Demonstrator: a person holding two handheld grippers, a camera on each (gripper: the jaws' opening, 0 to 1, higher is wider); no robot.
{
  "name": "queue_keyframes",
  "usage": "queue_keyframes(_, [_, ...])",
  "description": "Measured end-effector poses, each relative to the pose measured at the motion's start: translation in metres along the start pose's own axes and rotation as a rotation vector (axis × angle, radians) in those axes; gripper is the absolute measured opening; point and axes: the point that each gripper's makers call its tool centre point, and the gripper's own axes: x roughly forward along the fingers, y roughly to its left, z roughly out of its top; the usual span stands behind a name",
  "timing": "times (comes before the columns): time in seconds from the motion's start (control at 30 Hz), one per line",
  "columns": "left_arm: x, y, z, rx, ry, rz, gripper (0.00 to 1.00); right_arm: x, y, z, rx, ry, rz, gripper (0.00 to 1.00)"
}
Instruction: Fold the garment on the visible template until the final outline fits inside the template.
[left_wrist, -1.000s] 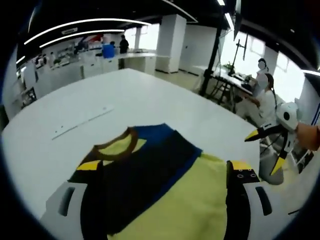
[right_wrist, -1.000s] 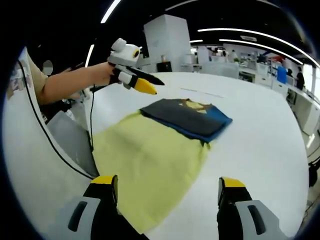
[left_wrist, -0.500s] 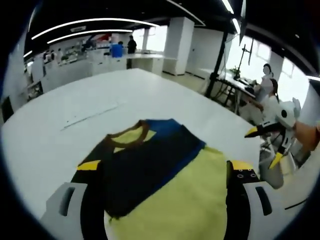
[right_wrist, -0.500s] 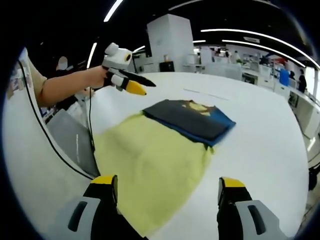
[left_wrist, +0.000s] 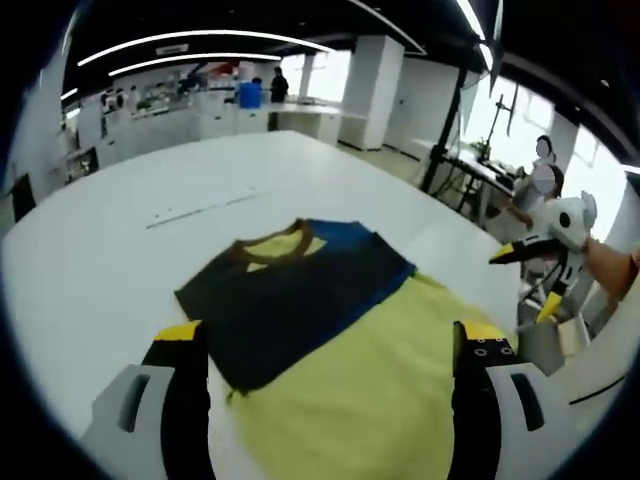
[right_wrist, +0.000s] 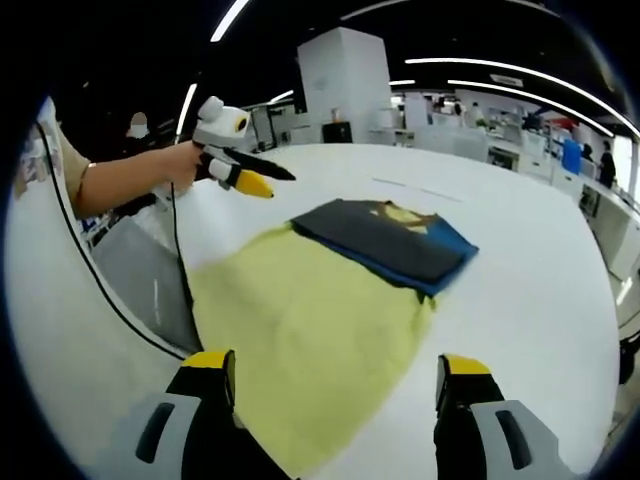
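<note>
Here, both grippers (left_wrist: 330, 345) (right_wrist: 338, 375) aloft over the folded garment (right_wrist: 330, 300), jaws apart, empty.

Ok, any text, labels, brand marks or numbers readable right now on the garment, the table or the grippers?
None readable.
Garment: plain yellow, dark and blue panels, no print visible.
White table: no legible markings.
Left gripper and right gripper: no lettering legible.
Background signage: too small and blurred to read.

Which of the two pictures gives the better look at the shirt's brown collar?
The left gripper view: the brown collar faces the camera as a clear arc on the garment. In the right gripper view, the collar is a small, foreshortened patch.
</note>
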Motion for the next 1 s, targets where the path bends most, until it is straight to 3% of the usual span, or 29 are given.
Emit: queue_keyframes(1.0, [-0.046,0.006,-0.057,-0.073,0.008,0.040,0.98,0.004,0.016,-0.003,-0.009,0.006,0.001,0.81])
